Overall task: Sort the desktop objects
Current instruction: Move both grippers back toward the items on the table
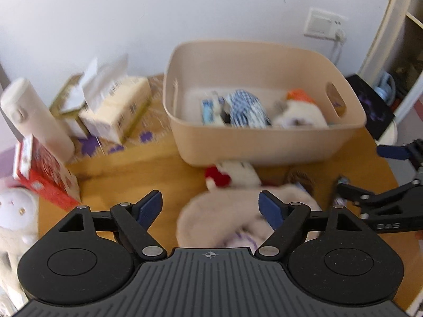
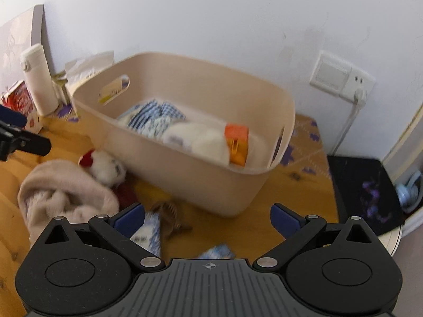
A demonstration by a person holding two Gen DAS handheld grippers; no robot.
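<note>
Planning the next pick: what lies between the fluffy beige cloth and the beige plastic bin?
A white-and-red plush toy lies between cloth and bin, clearest in the right wrist view.

I'm seeing a white wall [image 2: 211, 21] filling the top of the frame, a wall socket [image 2: 341, 78] at right with a plug and cord hanging down, and blue headphones [image 2: 411, 189] at the far right edge.

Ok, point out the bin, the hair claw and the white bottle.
bin [image 2: 185, 174], right wrist view, front wall.
hair claw [image 2: 169, 219], right wrist view, its middle.
white bottle [image 1: 37, 116], left wrist view, mid body.
</note>
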